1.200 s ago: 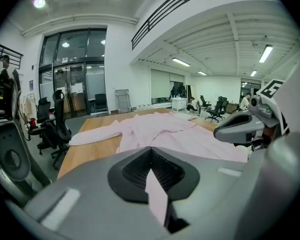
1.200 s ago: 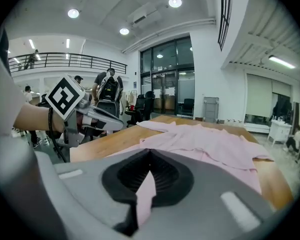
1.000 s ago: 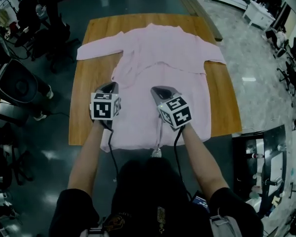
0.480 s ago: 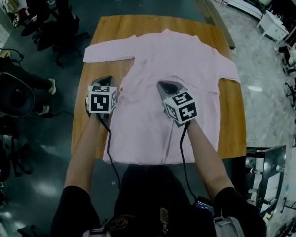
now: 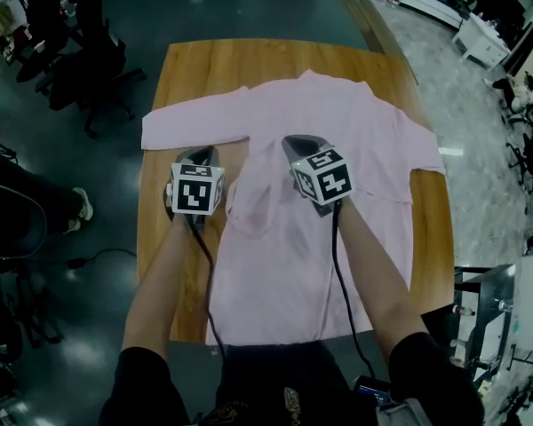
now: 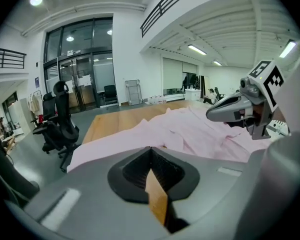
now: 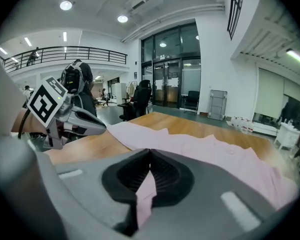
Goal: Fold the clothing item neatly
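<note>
A pale pink long-sleeved shirt lies spread on the wooden table, collar at the far side, sleeves out to both sides. A loose fold bunches on its left half. My left gripper hovers over bare wood beside the shirt's left edge, just under the left sleeve, jaws shut and empty. My right gripper is over the middle of the shirt, also shut with nothing in it. The left gripper view shows wood under the shut jaws and the shirt ahead. In the right gripper view, pink cloth lies under the jaws.
Black office chairs stand on the dark floor left of the table, also in the left gripper view. A metal cart is at the near right. White tables stand far right. A shoe shows at the left.
Both grippers have moved forward from near the shirt's lower hem to its middle, staying shut. The shirt lies as before.
</note>
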Tool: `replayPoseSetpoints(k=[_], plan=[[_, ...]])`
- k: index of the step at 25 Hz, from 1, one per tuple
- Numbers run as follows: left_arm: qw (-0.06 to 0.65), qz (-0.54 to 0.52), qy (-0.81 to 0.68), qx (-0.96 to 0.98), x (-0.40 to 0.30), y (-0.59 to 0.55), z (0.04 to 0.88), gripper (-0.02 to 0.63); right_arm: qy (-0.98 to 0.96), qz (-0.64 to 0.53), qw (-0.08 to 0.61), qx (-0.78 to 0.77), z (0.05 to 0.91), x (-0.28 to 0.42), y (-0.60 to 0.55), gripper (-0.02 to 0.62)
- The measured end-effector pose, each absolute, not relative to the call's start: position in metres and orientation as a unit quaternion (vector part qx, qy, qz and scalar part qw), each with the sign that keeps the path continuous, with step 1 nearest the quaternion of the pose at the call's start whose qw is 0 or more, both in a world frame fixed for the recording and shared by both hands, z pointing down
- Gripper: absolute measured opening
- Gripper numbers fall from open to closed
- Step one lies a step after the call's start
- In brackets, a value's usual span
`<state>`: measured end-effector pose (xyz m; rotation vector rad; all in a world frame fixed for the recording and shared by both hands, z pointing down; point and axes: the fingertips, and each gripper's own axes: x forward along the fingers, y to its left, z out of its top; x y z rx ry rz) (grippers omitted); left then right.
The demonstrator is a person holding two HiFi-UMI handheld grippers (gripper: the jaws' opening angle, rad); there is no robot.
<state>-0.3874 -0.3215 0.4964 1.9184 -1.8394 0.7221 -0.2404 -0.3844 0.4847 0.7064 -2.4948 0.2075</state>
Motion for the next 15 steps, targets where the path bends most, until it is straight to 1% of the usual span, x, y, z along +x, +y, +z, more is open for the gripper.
replayPoseSetpoints(k=[3, 5, 8, 9, 12, 15], plan=[[0.196, 0.258, -0.645, 0.692, -0.391, -0.347, 0.510, 0.008, -0.914, 0.080, 0.291, 0.273, 0.511, -0.255, -0.418, 0.003], [0.197, 0.258, -0.639, 0.697, -0.392, -0.359, 0.517, 0.008, -0.905, 0.083, 0.308, 0.280, 0.528, -0.261, -0.438, 0.014], [0.202, 0.254, -0.633, 0.703, -0.395, -0.374, 0.523, 0.008, -0.895, 0.097, 0.319, 0.297, 0.548, -0.270, -0.466, 0.019], [0.202, 0.254, -0.632, 0.704, -0.397, -0.378, 0.525, 0.008, -0.891, 0.101, 0.323, 0.301, 0.554, -0.272, -0.473, 0.026], [0.204, 0.254, -0.628, 0.706, -0.397, -0.388, 0.531, 0.008, -0.878, 0.110, 0.344, 0.313, 0.574, -0.276, -0.489, 0.083], [0.209, 0.247, -0.625, 0.711, -0.397, -0.395, 0.534, 0.008, -0.864, 0.121, 0.375, 0.314, 0.593, -0.277, -0.496, 0.086]])
